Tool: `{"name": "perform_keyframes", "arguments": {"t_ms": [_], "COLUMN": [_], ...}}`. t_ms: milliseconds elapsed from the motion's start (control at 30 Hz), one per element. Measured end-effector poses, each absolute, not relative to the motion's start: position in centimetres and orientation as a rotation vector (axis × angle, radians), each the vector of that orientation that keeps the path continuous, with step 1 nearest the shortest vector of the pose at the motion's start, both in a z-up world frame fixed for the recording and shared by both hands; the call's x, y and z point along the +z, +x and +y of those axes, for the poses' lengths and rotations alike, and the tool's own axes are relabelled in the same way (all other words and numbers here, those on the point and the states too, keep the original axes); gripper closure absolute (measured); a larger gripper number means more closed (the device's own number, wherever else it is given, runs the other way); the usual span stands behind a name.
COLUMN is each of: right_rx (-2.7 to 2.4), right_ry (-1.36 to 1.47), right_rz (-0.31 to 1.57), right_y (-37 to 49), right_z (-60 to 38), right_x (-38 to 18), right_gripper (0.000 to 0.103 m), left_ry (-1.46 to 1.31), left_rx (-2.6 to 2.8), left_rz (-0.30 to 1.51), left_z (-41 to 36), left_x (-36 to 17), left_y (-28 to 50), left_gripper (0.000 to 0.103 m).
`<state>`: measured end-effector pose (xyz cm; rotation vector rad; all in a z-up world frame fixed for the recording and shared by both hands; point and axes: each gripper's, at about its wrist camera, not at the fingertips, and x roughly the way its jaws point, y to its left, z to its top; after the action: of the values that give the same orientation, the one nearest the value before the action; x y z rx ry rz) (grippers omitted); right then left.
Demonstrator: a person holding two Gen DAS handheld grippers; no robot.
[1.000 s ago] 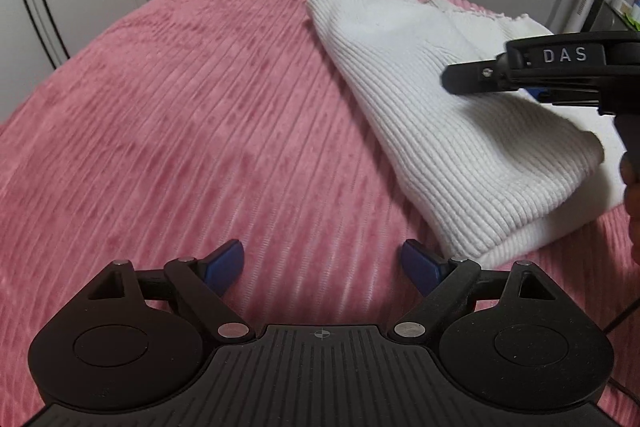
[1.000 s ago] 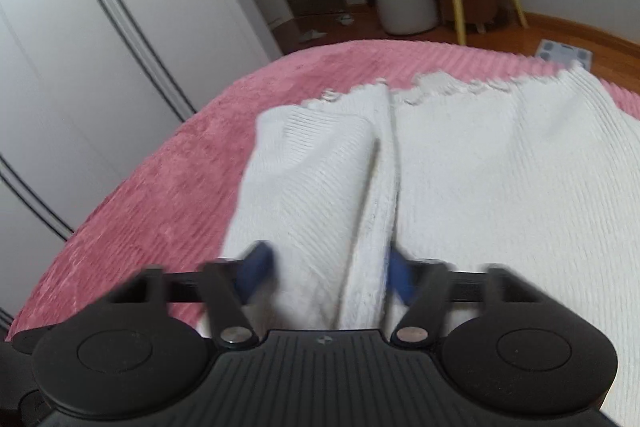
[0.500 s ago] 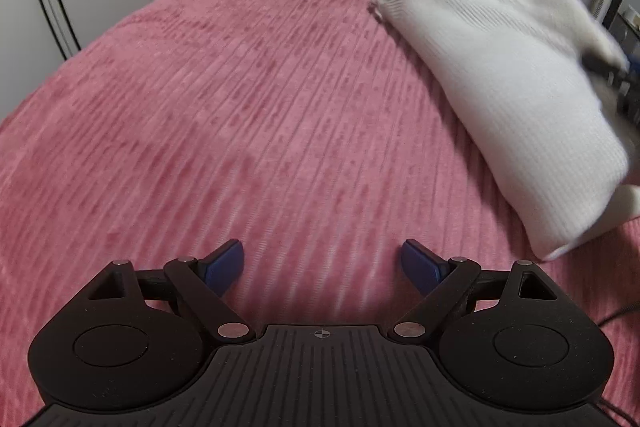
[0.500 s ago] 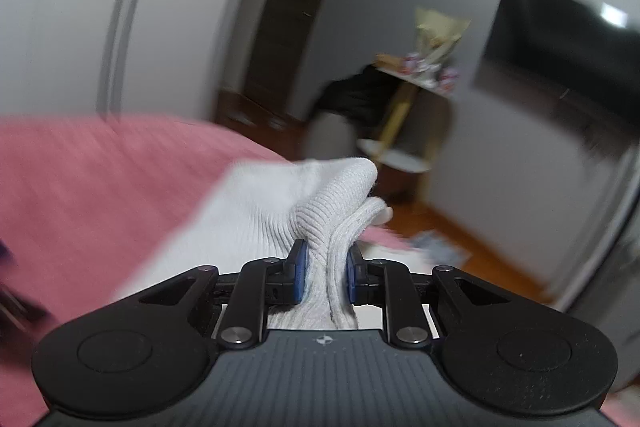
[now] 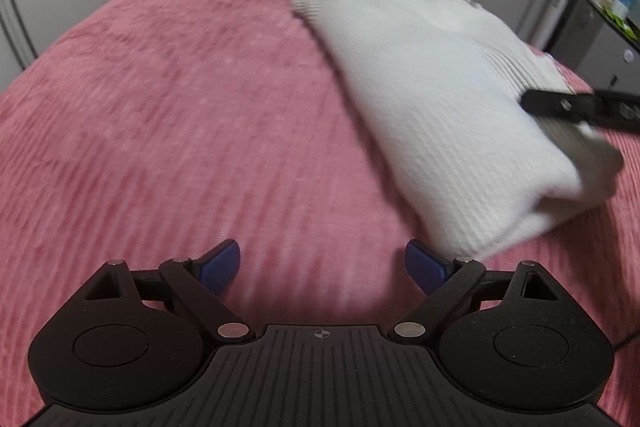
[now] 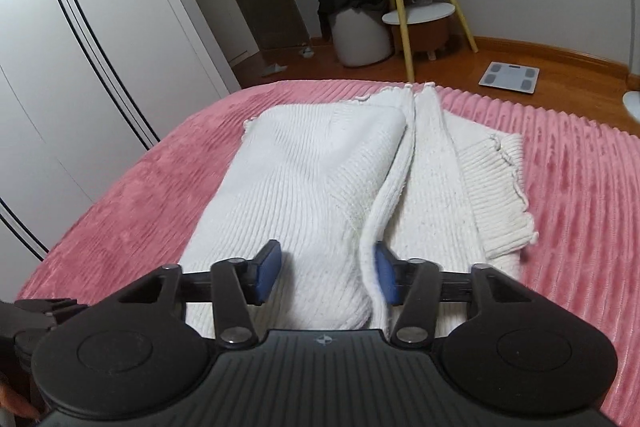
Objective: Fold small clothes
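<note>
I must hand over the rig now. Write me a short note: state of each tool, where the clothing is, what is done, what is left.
Left tool: open, empty, over the pink ribbed bedspread.
Right tool: open, fingers astride a fold ridge of the white ribbed knit garment, not gripping.
Garment: lies on the bedspread, one side folded over the middle.
Done: that fold.
Left: probably further folds, then smoothing.

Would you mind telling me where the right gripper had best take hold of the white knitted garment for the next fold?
Probably the raised ridge of fabric running lengthwise along the white knitted garment. It stands proud beside the right gripper, whose open jaws could straddle it from above at the near end.
</note>
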<state>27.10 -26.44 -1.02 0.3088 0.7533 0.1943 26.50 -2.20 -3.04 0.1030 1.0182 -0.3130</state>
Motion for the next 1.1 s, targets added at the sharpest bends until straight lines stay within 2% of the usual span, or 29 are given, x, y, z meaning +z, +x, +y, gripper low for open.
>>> {"name": "perform_keyframes", "arguments": {"t_ms": [33,67,333,400,433,467,533,600,700,733,767,800,833,867,1033,1100], "right_rx": [0.185,0.172,0.082,0.047,0.02,-0.017,-0.081,-0.052,-0.012,0.01,0.028,0.05,0.084,0.118,0.163,0.178], "right_ry": [0.275,0.232,-0.163,-0.21,-0.239,-0.261,-0.271,-0.145,0.021,0.071,0.119,0.174,0.241,0.304,0.473,0.521], "right_rz": [0.743,0.707,0.447,0.414,0.397,0.388,0.418,0.56,0.598,0.593,0.59,0.594,0.603,0.618,0.717,0.747], "right_y": [27.0,26.3,23.4,22.9,22.6,22.4,22.7,23.9,23.3,23.1,22.9,22.8,22.9,23.2,24.9,25.8], "right_z": [-26.2,-25.8,-21.7,-21.7,-21.8,-21.9,-22.7,-24.5,-26.5,-27.0,-27.5,-28.1,-28.7,-29.2,-30.4,-30.5], "right_x": [-0.8,-0.6,2.0,2.3,2.3,2.0,1.1,-0.1,-0.2,0.0,0.2,0.3,0.2,0.0,-1.2,-1.8], "right_gripper": [0.082,0.084,0.089,0.091,0.097,0.103,0.103,0.103,0.095,0.086,0.071,0.063,0.048,0.042,0.041,0.046], "left_ry": [0.12,0.133,0.169,0.156,0.146,0.141,0.146,0.154,0.154,0.151,0.151,0.155,0.158,0.16,0.159,0.159], "left_rx": [-0.315,-0.311,-0.264,-0.258,-0.255,-0.252,-0.249,-0.247,-0.25,-0.249,-0.247,-0.245,-0.244,-0.244,-0.245,-0.244], "left_rz": [1.019,1.018,1.017,1.02,1.025,1.029,1.03,1.027,1.028,1.029,1.029,1.028,1.028,1.028,1.029,1.03], "left_z": [-2.7,-3.2,-5.8,-5.7,-5.5,-5.4,-5.5,-5.6,-5.4,-5.4,-5.4,-5.5,-5.6,-5.6,-5.5,-5.5], "left_x": [-3.1,-3.2,-3.5,-3.6,-3.7,-3.7,-3.8,-3.7,-3.8,-3.8,-3.8,-3.8,-3.8,-3.8,-3.7,-3.7], "left_y": [26.4,26.3,26.7,26.8,26.9,27.0,27.1,27.1,27.1,27.1,27.1,27.0,27.0,27.0,26.9,26.9], "left_gripper": [0.009,0.009,0.009,0.009,0.008,0.008,0.008,0.008,0.008,0.008,0.008,0.008,0.008,0.008,0.008,0.008]}}
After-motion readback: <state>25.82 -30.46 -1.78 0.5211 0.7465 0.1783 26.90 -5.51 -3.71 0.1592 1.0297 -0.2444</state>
